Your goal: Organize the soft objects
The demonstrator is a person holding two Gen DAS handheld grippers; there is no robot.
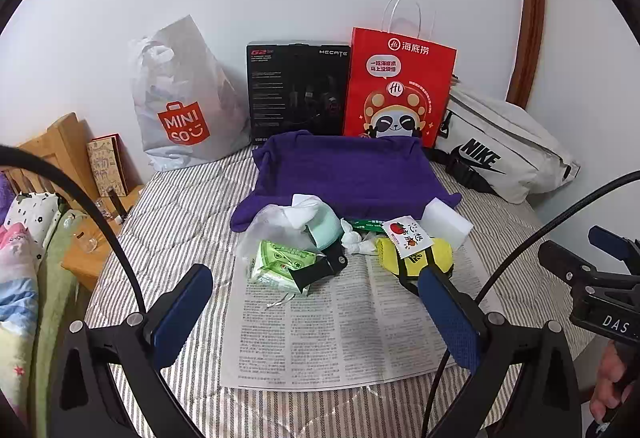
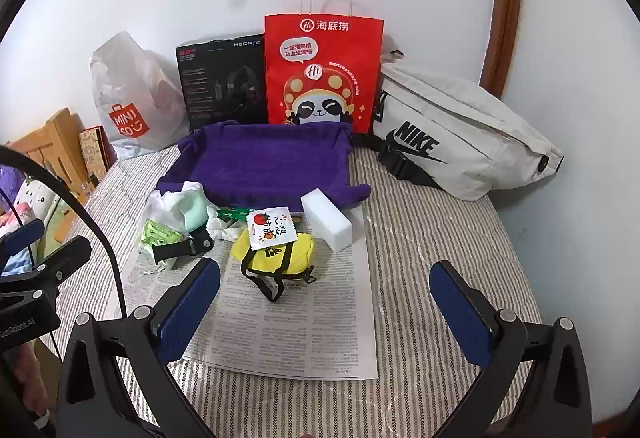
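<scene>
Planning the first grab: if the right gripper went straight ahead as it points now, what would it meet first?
Most likely the yellow pouch on the newspaper, left of centre between the open fingers of the right gripper. The white sponge block lies further back. Depth is hard to judge through the fisheye.

Left gripper: black frame, dark blue textured pads, silver pivot screws, black cables looping past. Right gripper: same black frame, blue pads, silver screws. White "DAS" lettering on right gripper body. Bare-skinned right hand.
</scene>
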